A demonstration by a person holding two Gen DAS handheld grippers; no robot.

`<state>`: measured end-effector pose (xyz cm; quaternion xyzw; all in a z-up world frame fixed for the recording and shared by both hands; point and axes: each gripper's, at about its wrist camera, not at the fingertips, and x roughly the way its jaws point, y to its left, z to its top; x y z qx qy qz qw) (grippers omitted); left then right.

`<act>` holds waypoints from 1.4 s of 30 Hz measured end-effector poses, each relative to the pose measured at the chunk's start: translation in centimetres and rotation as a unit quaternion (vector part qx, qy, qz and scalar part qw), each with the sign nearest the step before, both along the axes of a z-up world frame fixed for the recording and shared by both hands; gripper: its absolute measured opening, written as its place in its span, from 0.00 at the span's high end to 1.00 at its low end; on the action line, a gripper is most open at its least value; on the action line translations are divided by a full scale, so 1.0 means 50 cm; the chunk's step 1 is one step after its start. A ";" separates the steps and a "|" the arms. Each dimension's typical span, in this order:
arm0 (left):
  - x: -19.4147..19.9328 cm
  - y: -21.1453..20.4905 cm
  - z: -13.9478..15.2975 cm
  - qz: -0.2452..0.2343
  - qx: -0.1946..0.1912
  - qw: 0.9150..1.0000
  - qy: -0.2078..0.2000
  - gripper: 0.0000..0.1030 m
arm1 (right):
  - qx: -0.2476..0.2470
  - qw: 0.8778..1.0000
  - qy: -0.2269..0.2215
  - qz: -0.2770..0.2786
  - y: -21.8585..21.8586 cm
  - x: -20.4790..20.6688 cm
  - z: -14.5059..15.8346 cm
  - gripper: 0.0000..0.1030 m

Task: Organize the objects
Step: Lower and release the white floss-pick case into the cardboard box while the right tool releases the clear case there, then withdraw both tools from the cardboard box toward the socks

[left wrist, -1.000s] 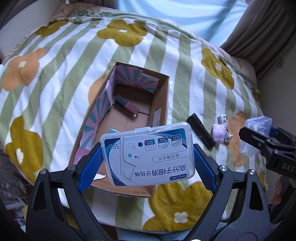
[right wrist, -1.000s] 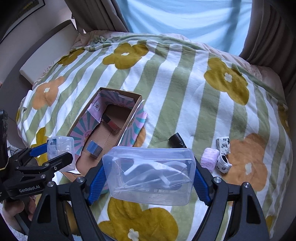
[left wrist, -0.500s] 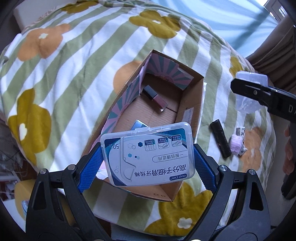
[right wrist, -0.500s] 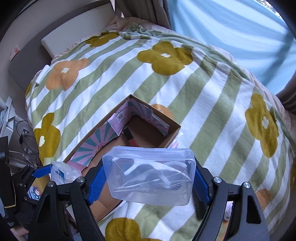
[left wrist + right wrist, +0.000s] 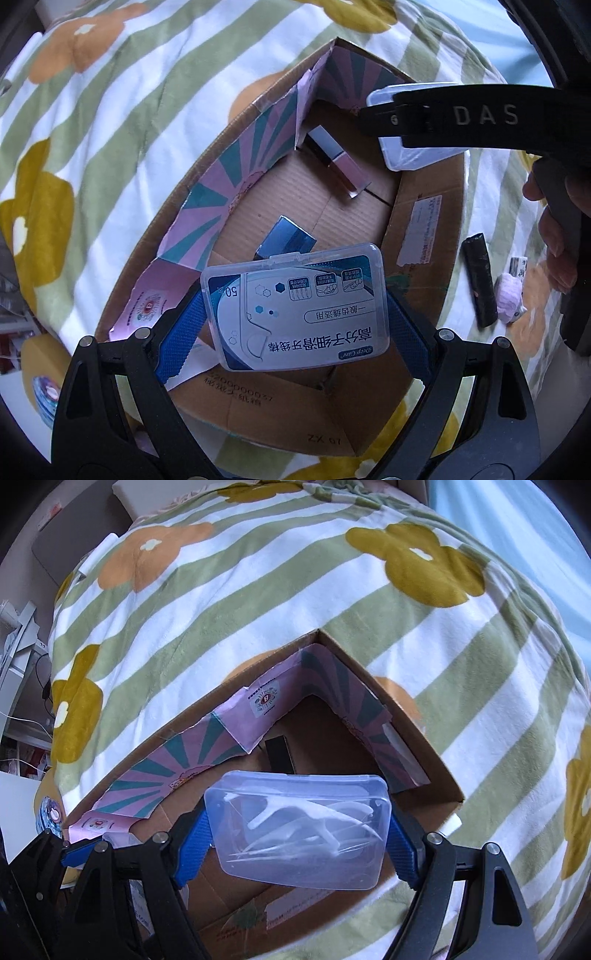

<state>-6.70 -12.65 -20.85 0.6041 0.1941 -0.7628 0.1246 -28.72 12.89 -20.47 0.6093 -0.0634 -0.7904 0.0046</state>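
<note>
Left gripper (image 5: 295, 314): jaws closed, blue pads pressing the two short ends of a labelled floss-pick case (image 5: 295, 310); case held flat between the fingertips, label up.
Left gripper pose: tilted forward and down, black frame arms spread at the bottom of its own view.
Right gripper (image 5: 298, 832): jaws closed, blue pads clamping a clear plastic case (image 5: 298, 830) at both ends.
Right gripper pose: seen from the left wrist as a black finger marked "DAS", ahead and to the right of the left gripper.
Right hand (image 5: 554, 236): fingers wrapped on the right gripper's handle.
</note>
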 end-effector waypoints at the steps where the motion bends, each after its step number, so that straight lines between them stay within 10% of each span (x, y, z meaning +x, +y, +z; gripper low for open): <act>1: -0.005 0.003 -0.009 -0.001 -0.001 1.000 -0.003 0.11 | -0.002 1.000 -0.003 0.005 -0.001 -0.006 -0.013 0.24; 25: 0.002 0.058 -0.022 -0.023 0.002 1.000 0.017 0.00 | -0.016 0.998 0.013 0.051 -0.021 -0.014 -0.046 0.01; 42: 0.033 0.049 0.067 -0.053 -0.001 0.997 0.051 0.00 | 0.001 0.999 0.050 -0.003 -0.018 0.065 0.098 0.01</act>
